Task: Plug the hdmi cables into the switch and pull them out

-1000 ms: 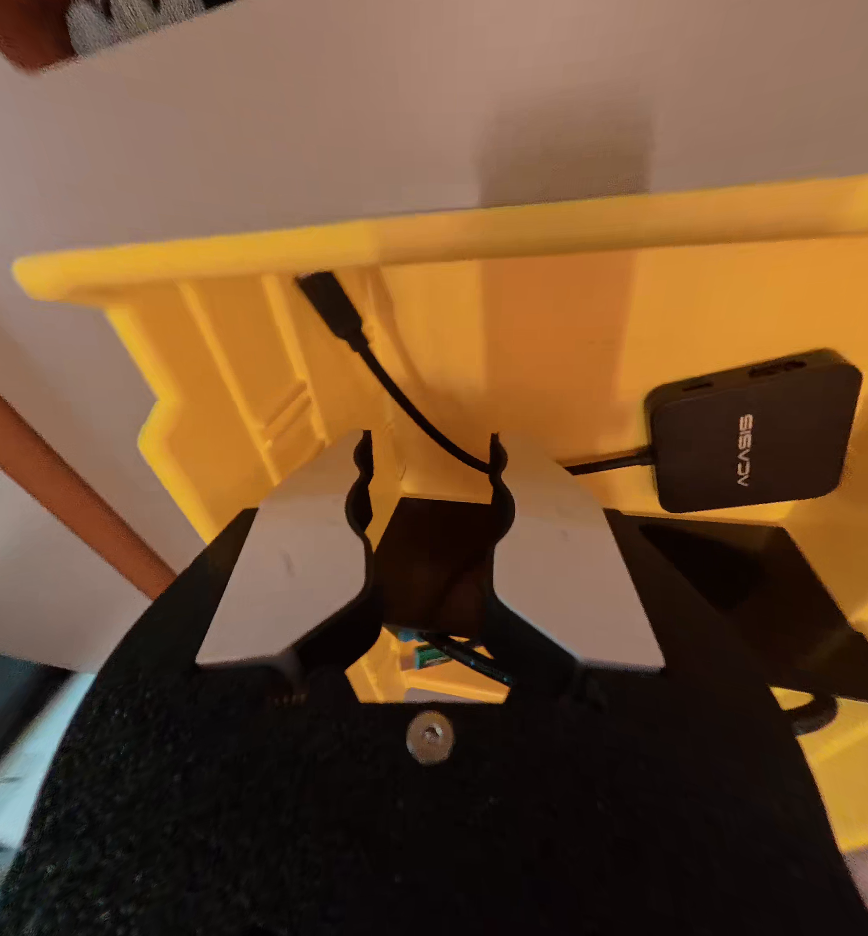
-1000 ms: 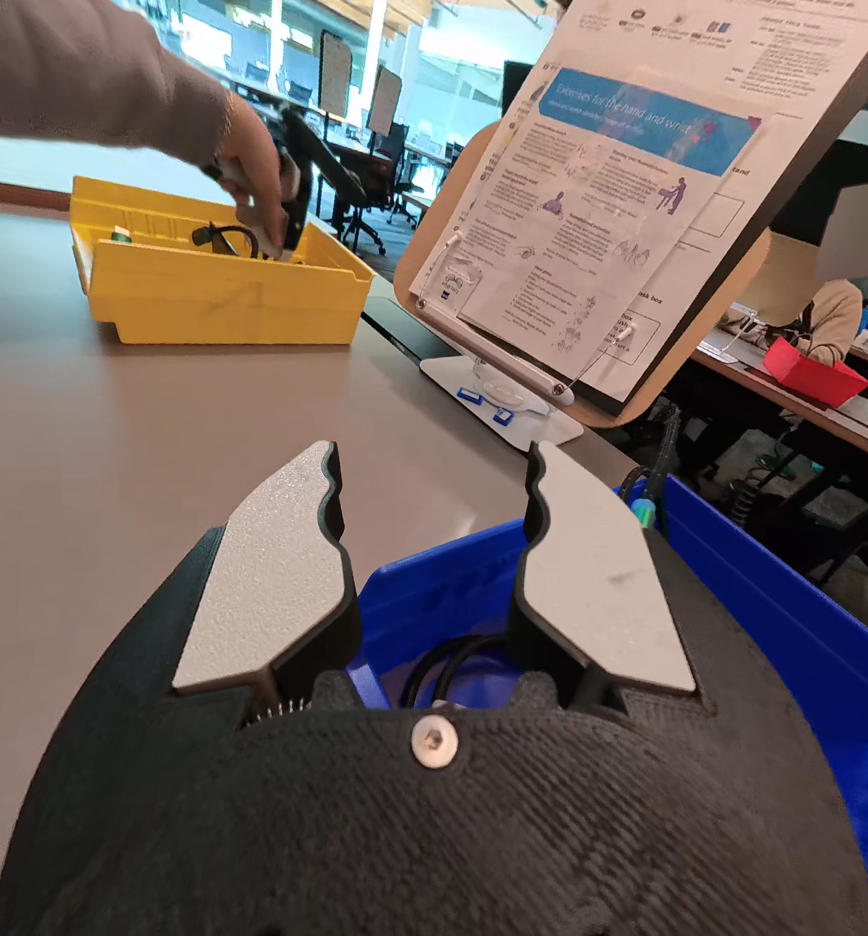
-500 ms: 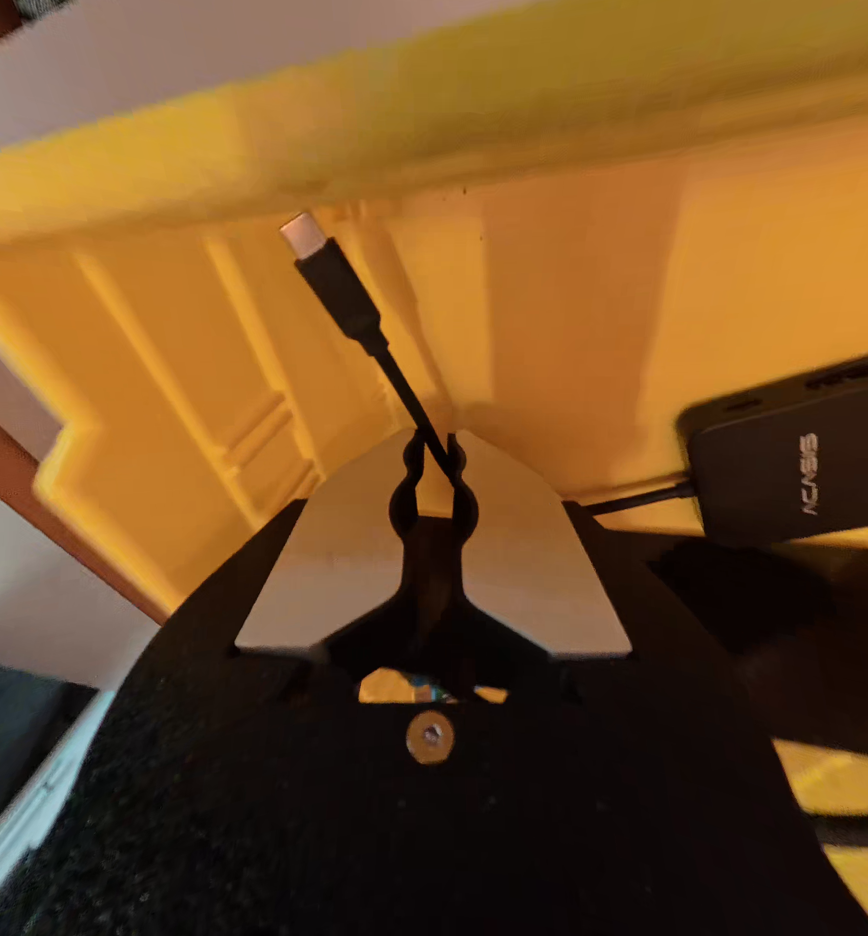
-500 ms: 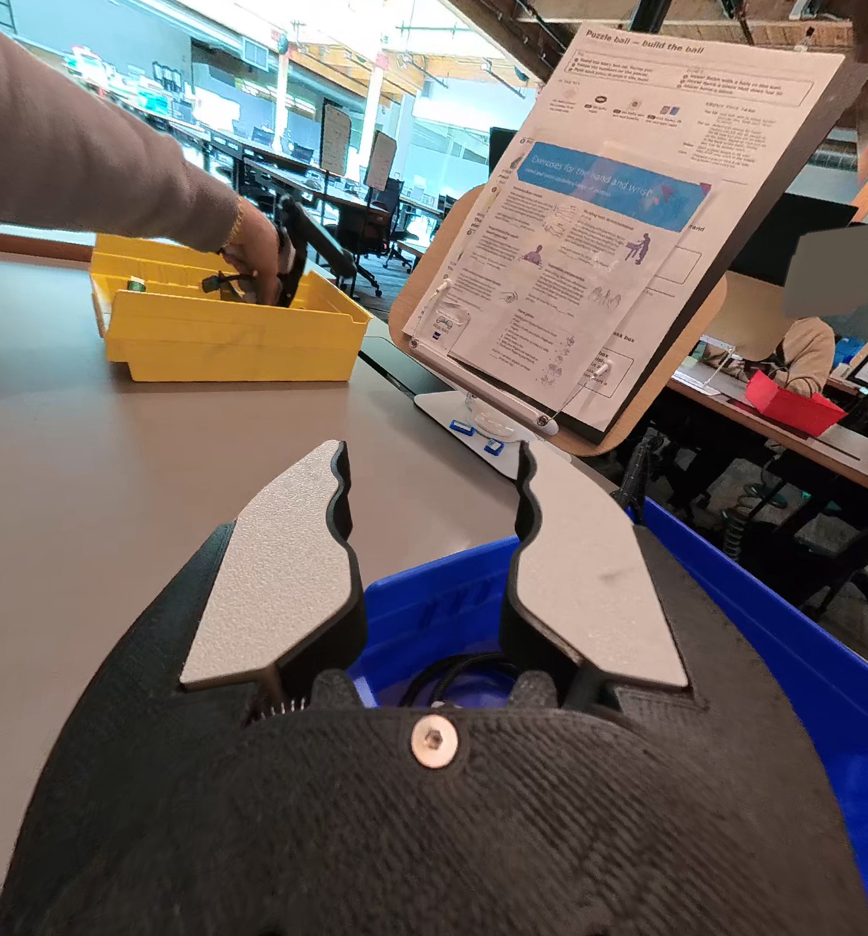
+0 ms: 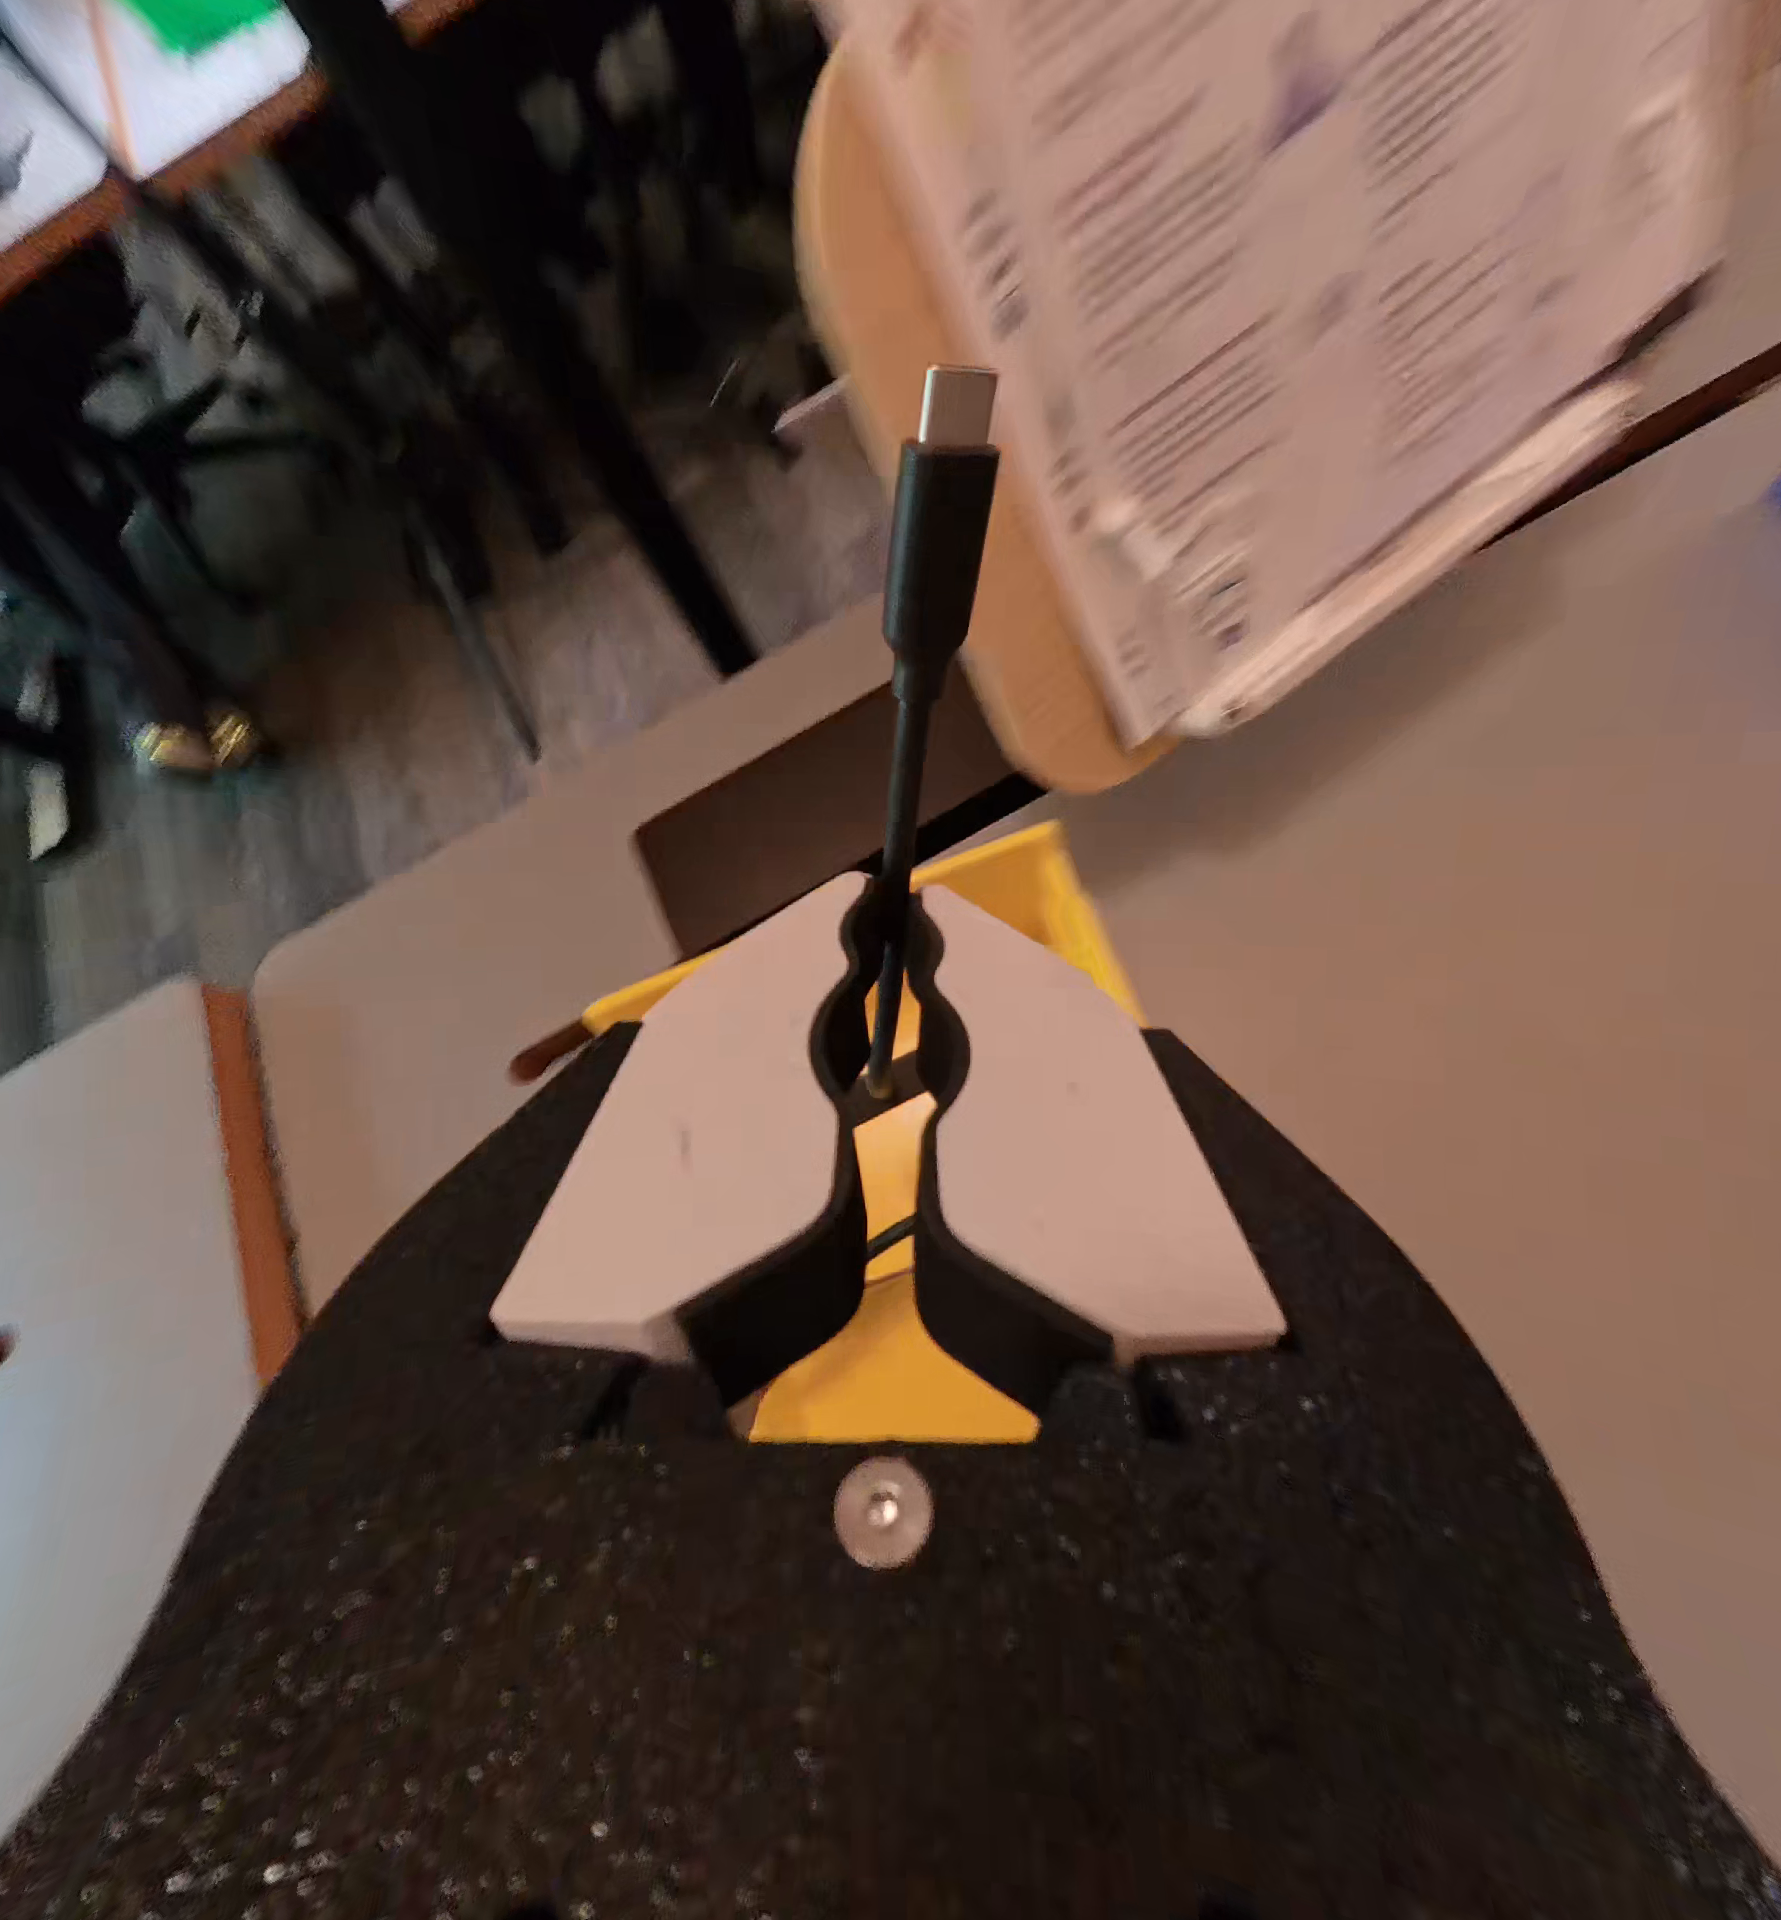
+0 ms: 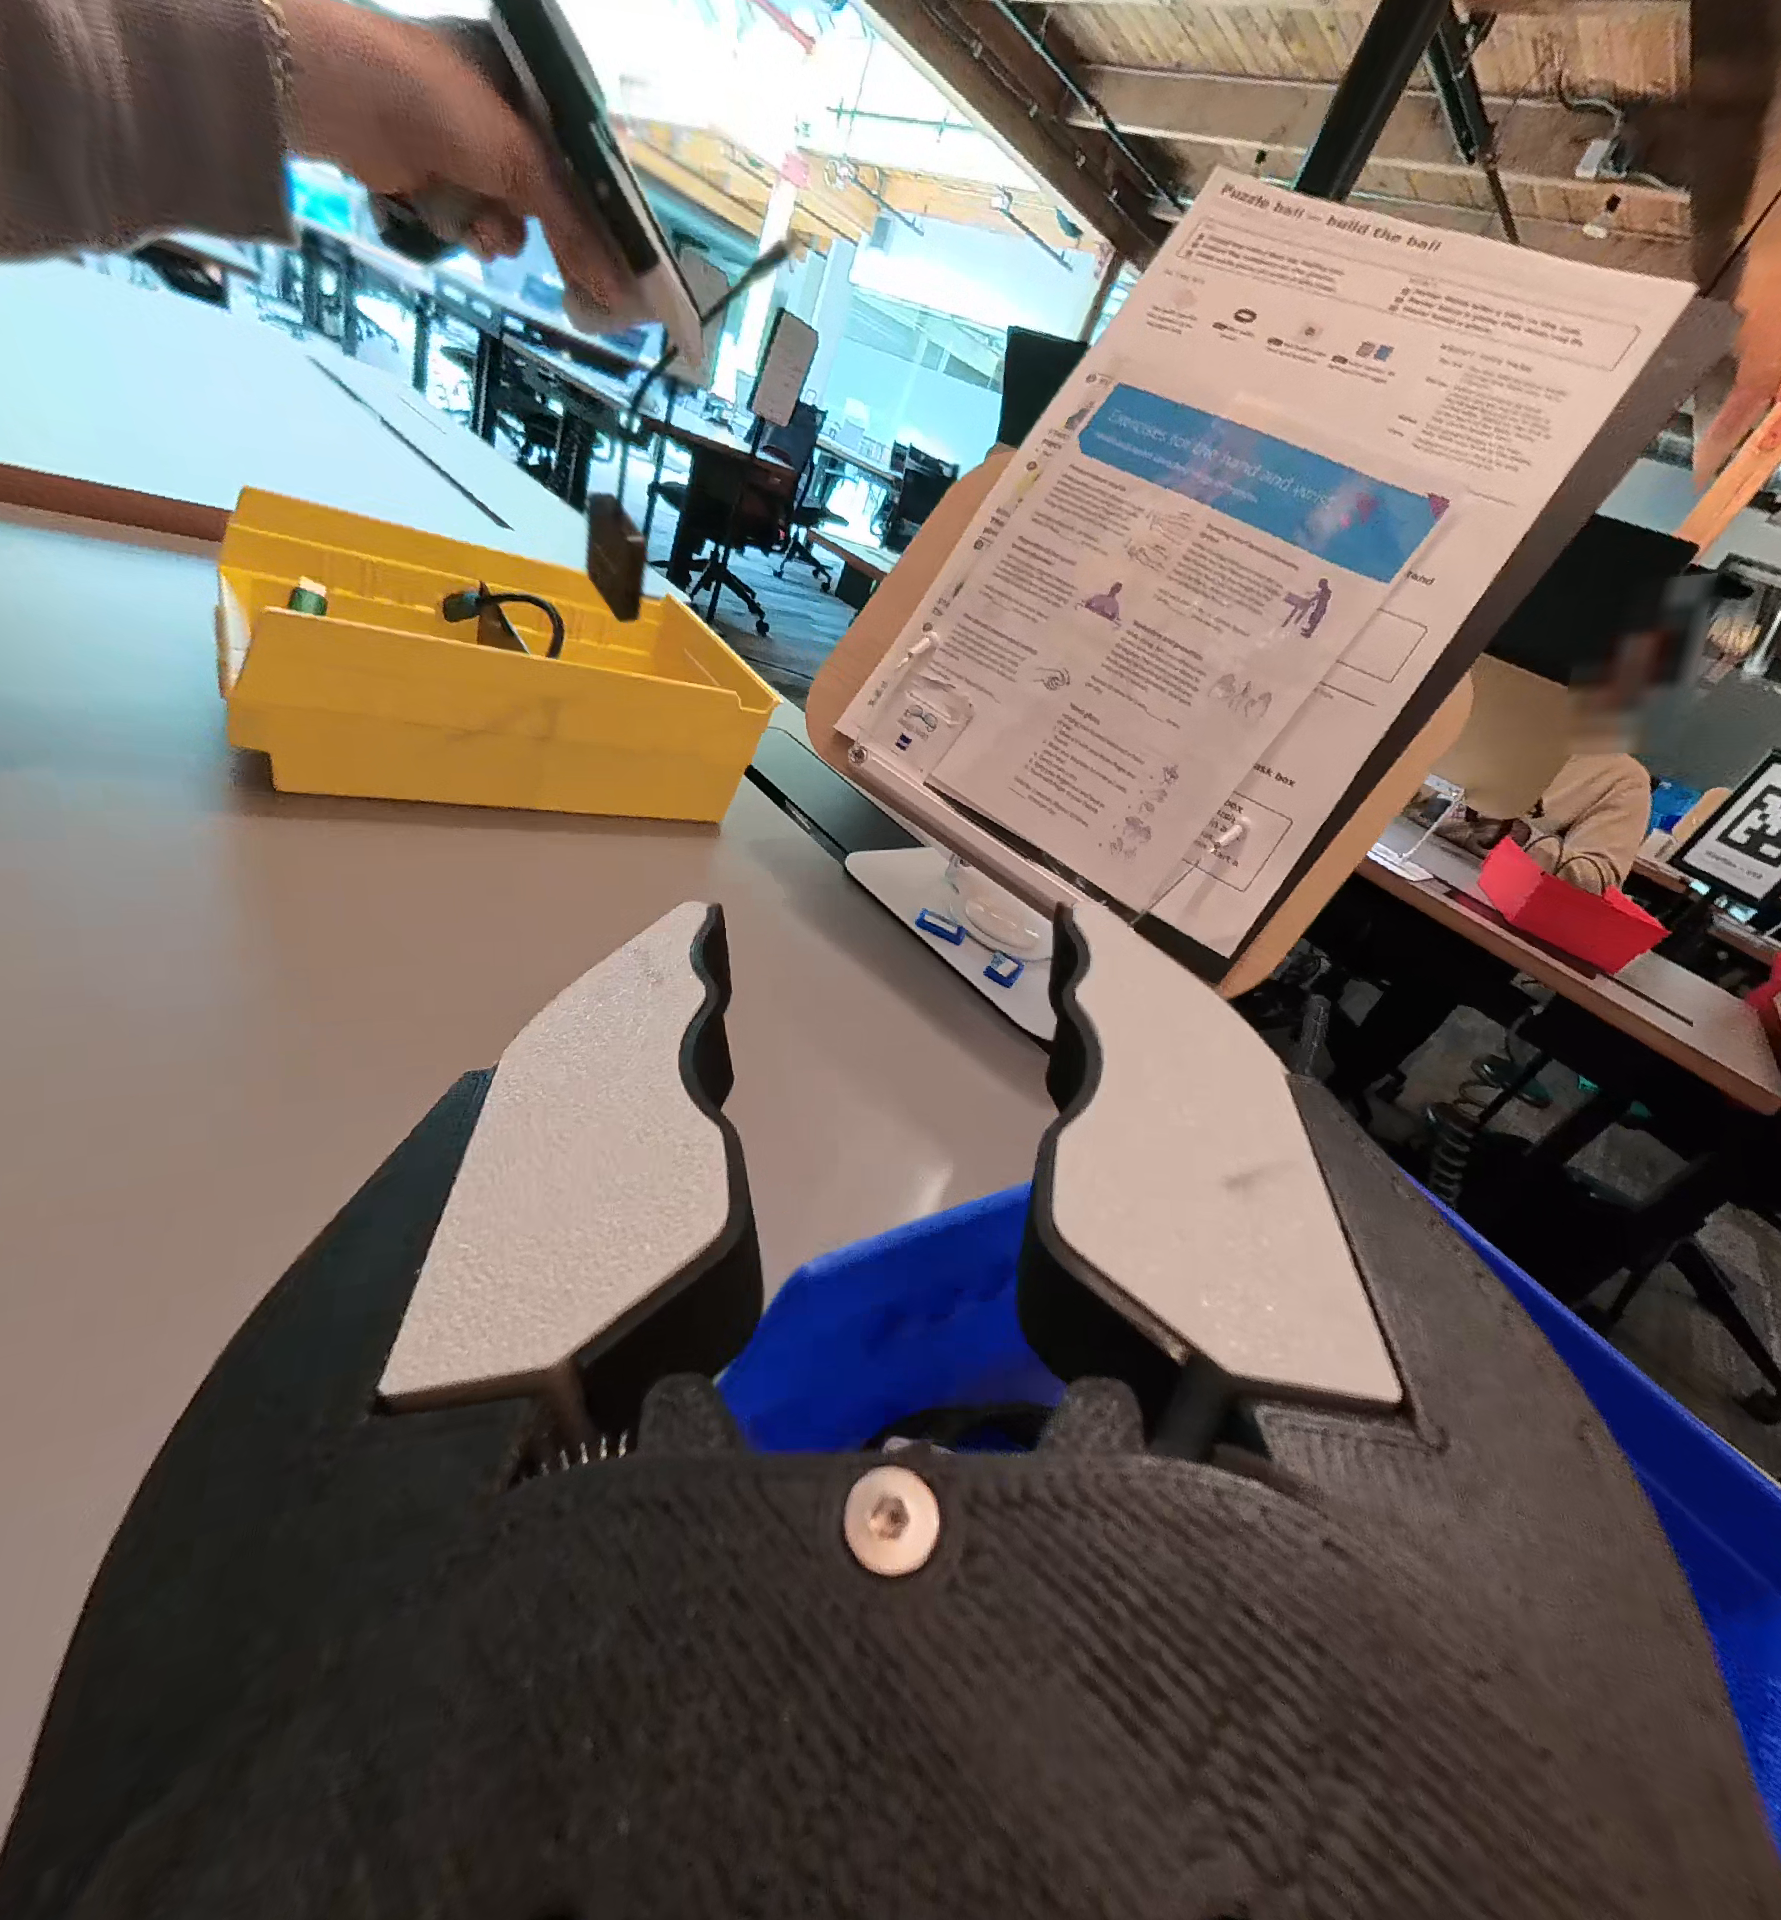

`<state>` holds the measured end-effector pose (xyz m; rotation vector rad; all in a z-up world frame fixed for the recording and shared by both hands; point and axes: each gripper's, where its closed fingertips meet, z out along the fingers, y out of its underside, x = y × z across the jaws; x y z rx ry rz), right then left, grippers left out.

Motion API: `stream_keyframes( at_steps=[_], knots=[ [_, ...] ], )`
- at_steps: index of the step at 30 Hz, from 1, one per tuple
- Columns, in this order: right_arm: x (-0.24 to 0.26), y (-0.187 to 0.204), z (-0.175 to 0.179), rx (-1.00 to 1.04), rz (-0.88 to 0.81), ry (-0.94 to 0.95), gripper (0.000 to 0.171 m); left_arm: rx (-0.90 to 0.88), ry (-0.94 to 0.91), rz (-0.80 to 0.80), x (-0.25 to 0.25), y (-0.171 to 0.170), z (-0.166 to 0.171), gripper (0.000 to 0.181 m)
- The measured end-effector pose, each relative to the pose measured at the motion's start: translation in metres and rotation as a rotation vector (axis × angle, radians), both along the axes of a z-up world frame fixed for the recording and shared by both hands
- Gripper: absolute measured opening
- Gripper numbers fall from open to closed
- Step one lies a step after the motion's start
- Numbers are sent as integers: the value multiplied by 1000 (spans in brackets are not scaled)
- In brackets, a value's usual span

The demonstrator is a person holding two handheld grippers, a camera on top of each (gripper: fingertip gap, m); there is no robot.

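Switch (image 6: pixel 615 569): small dark box, seen upper left of centre in the right wrist view, hung in the air above the yellow bin (image 6: pixel 481 717) by its own thin lead. Judged light and rigid, free to swing and twist on the lead.

Lead (image 5: pixel 901 831): thin, black, soft; ended in a stiff plug (image 5: pixel 943 520) with a metal tip, upright at upper centre of the left wrist view. Best taken by the plug body for aiming, by the box sides for steady carrying.

Left gripper (image 5: pixel 891 935): closed onto the lead just below the plug; grip judged slip-prone on so thin a cord.

Right gripper (image 6: pixel 891 997): fingers apart, nothing held, placed over the blue bin (image 6: pixel 1644 1538) at lower right.

HDMI cable (image 6: pixel 512 623): a dark coil is seen in the yellow bin, presumed to be one.

Table (image 6: pixel 190 987): grey, carrying both bins and a document stand (image 6: pixel 1229 623).
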<state>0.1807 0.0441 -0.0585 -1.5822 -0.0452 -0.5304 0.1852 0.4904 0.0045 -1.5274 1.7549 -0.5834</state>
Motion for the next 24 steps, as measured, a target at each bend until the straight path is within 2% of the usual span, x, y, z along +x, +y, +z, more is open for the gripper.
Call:
stream_keyframes(
  at_steps=[1,5,8,11,13,16,20,22,24],
  knots=[
    [-2,3,2,15,1,6,59,-24,-46,-42,-2,-19,11,3],
    [-18,23,4,90,54,76,62,-175,-157,-248,-13,-108,34,3],
    [-33,49,-6,112,106,131,69,-315,-190,-412,-26,-181,32,3],
    [-60,76,-28,18,191,129,80,-417,-199,-534,-43,-242,24,3],
    [-78,88,-33,-8,226,133,89,-399,-200,-551,-49,-265,17,3],
    [-91,97,-30,11,232,152,82,-406,-202,-591,-59,-291,12,3],
    [-108,105,-38,-25,276,155,79,-412,-225,-603,-68,-307,18,4],
    [-115,107,-37,-29,295,139,64,-429,-243,-625,-74,-316,25,4],
    [-108,106,-33,-8,240,111,31,-436,-260,-641,-81,-322,32,3]
  ],
)
